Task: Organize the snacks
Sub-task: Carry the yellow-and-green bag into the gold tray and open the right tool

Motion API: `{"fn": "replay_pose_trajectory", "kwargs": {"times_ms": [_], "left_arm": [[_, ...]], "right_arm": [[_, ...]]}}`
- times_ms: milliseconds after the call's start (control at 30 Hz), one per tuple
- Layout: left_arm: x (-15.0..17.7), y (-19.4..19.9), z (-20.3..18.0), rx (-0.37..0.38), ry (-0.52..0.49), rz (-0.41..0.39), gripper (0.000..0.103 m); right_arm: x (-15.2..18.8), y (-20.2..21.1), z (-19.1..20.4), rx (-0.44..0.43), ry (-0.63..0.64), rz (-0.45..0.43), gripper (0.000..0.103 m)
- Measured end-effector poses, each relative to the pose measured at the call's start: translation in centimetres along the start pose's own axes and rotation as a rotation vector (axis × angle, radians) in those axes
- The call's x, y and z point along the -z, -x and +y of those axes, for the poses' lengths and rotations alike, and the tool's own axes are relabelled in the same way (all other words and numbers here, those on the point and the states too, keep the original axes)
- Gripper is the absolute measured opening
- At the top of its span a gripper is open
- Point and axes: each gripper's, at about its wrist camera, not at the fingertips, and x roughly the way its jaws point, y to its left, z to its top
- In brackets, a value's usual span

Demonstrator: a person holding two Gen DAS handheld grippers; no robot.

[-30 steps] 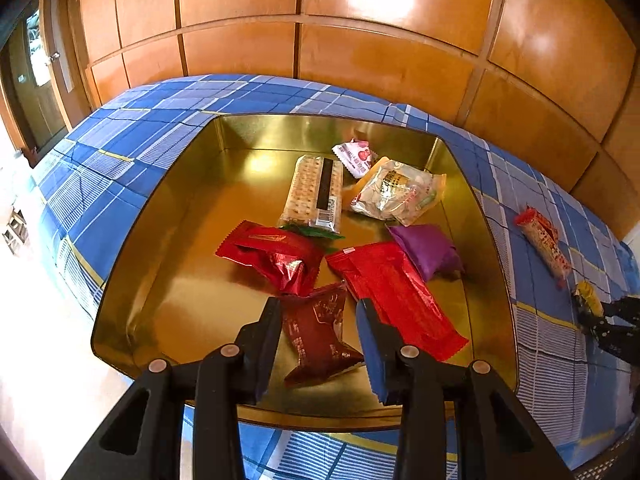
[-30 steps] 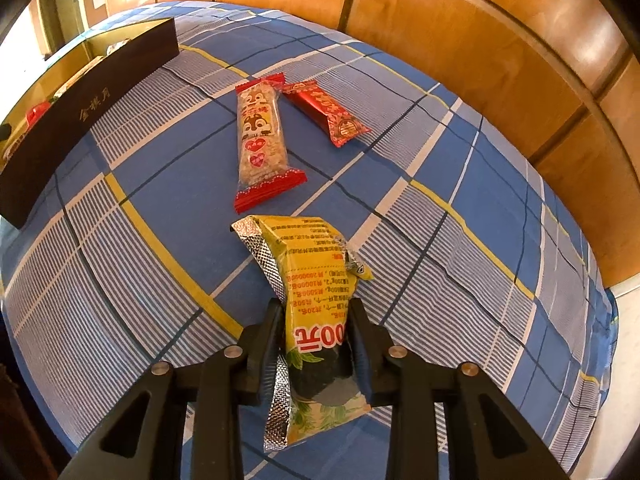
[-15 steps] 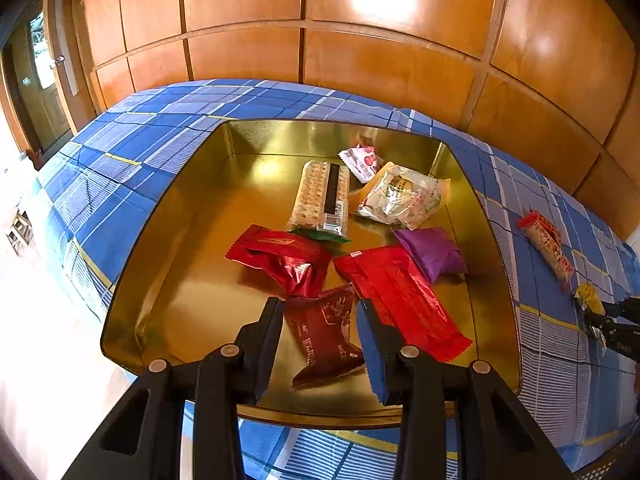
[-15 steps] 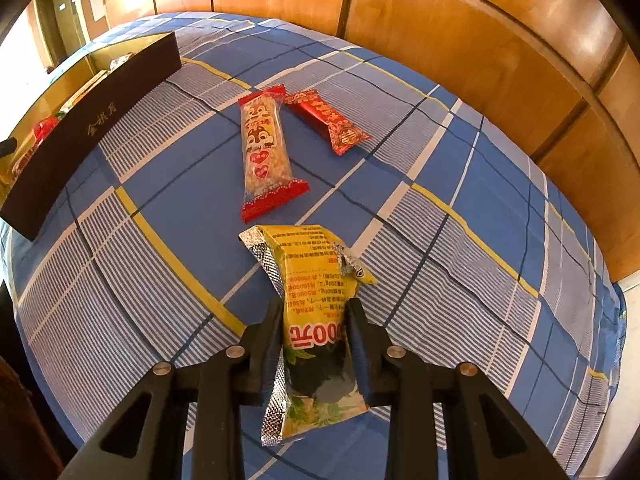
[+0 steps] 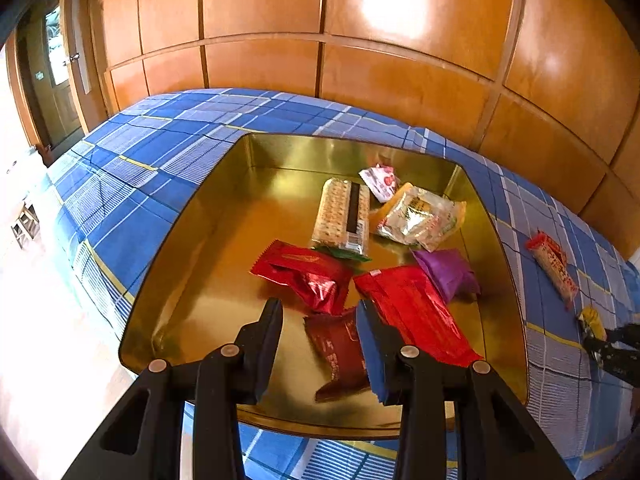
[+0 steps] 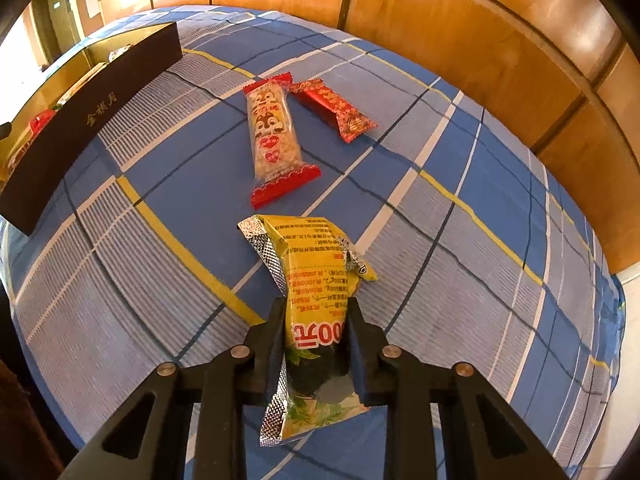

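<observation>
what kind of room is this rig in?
Probably a home room, likely a bedroom: a blue plaid sheet covers a broad flat surface, wood panelling lines the wall right behind it, and a wooden door stands at the far left.

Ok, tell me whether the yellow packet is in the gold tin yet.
Out: yellow packet lies on the blue cloth, outside the gold tin.

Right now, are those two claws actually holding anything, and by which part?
The right gripper is closing on the yellow snack packet, pads at its sides, near its lower half. The left gripper holds nothing; the dark red packet lies in the gold tray.
</observation>
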Motion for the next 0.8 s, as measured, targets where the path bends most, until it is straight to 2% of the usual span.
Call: {"fn": "replay_pose_trajectory", "kwargs": {"times_ms": [200, 400, 567, 800], "left_arm": [[-0.1, 0.1, 1.2, -0.006, 0.029, -0.019, 0.039], [-0.1, 0.2, 2.6, -0.009, 0.072, -0.026, 0.039], [-0.2, 0.5, 3.1, -0.013, 0.086, -0.047, 0.039], [-0.2, 0.7, 3.7, -0.019, 0.104, -0.060, 0.039]], "right_arm": [[0.0, 1.2, 1.7, -0.101, -0.053, 0.031, 0.026], [-1.0, 3.3, 4.5, -0.187, -0.083, -0.027, 0.025], [-3.6, 5.6, 7.2, -0.253, -0.092, -0.091, 0.025], [-9.1, 7.4, 11.1, -0.365, -0.169, -0.166, 0.025]]}}
